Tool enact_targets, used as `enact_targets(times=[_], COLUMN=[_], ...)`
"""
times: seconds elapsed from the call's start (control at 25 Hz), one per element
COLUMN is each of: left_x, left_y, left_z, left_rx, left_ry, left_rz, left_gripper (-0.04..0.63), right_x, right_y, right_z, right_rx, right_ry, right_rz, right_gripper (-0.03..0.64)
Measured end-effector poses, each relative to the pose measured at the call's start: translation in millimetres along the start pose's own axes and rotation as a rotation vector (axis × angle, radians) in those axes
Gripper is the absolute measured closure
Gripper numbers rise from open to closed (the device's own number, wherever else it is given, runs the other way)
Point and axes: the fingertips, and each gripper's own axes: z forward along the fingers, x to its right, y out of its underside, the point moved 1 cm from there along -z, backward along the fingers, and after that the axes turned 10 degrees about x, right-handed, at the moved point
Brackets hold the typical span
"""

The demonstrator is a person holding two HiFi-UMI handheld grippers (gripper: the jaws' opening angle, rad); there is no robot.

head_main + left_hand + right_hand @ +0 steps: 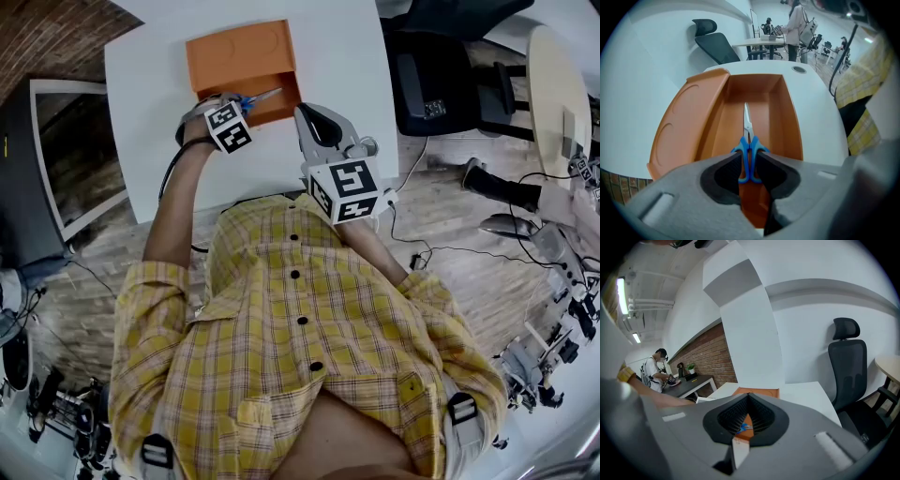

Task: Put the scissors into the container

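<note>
Between container (717, 123) walls: scissors (748, 140), midway

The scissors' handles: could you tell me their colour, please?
The small steel-bladed scissors' handles are blue, clearest in the left gripper view.

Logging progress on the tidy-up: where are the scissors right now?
In the left gripper view, the scissors are clamped by their blue handles in the left gripper, blades pointing away over the trough of the open orange container.
</note>
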Motion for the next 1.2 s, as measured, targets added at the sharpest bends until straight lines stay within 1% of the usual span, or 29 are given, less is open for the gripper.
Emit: enact_targets(times=[0.24,0.36,0.56,0.68,0.8,0.96,1.08,1.2], left_x=[1,0,0,2,1,1,1,6], left_y=[5,6,-1,-7,-10,-14,-17,-20], left_z=[-6,-11,-24,-31,-34,-40,-45,-51], left_rx=[-0.014,-0.015,0.021,0.041,0.054,0.067,0.076,0.078], left_ry=[0.019,-0.005,-0.051,-0.07,-0.095,-0.129,-0.149,-0.15], left_rz=[-0.013,-0.016,-0.055,-0.072,-0.088,-0.115,-0.129,-0.131], left_gripper=[0.495,0.495,0.497,0.526,0.529,0.583,0.586,0.591], right_x=[-3,-4,-8,-9,-9,-6,-6,-7], right_y=[0,0,-2,-2,-1,-2,-4,-5], right_z=[1,1,-4,-7,-8,-11,-12,-15], right_rx=[-0.001,0.003,0.008,0.01,0.01,0.013,0.015,0.017], right_ry=[-0.011,-0.019,-0.033,-0.043,-0.052,-0.063,-0.072,-0.079], right_rz=[0.003,0.004,0.003,0.002,0.001,-0.002,-0.005,-0.01], right_gripper=[0.611,0.611,0.611,0.611,0.611,0.611,0.611,0.611])
